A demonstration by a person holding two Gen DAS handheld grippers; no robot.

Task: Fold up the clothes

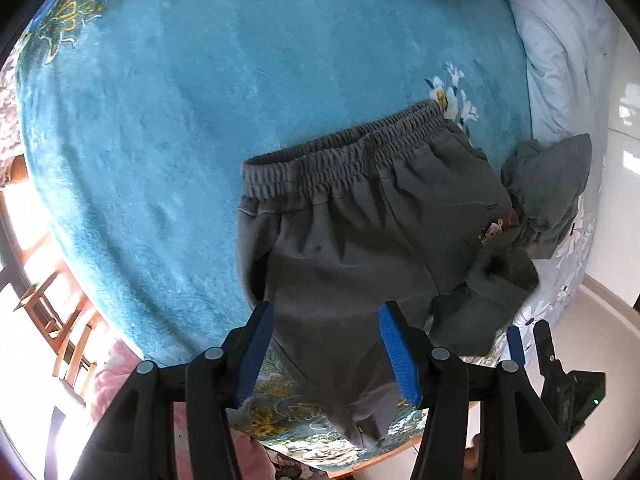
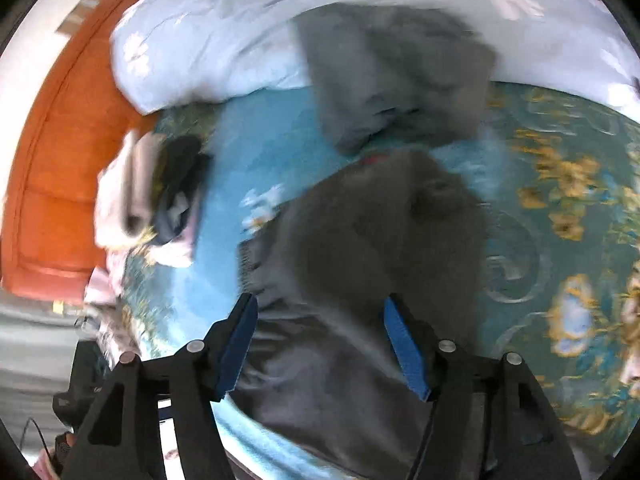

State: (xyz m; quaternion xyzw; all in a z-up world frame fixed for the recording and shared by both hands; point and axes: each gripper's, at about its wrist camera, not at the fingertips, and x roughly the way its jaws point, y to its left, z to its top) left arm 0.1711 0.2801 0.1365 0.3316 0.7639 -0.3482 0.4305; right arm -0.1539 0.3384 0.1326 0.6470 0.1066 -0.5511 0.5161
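Observation:
Dark grey trousers (image 1: 360, 240) with an elastic waistband (image 1: 344, 156) lie on a teal blanket (image 1: 160, 120), legs bunched to the right and hanging off the near edge. My left gripper (image 1: 326, 316) is open above the trouser leg, blue pads on either side of the cloth. The right gripper's tip (image 1: 524, 340) shows at the lower right. In the blurred right wrist view, my right gripper (image 2: 318, 308) is open over the same grey trousers (image 2: 360, 248), with bunched grey cloth (image 2: 396, 76) beyond.
A pale blue flowered duvet (image 1: 560, 72) lies along the right side of the bed. A pile of pink and dark clothes (image 2: 156, 192) sits by the orange headboard (image 2: 60, 140). A wooden chair (image 1: 52, 312) stands at the left beside the bed.

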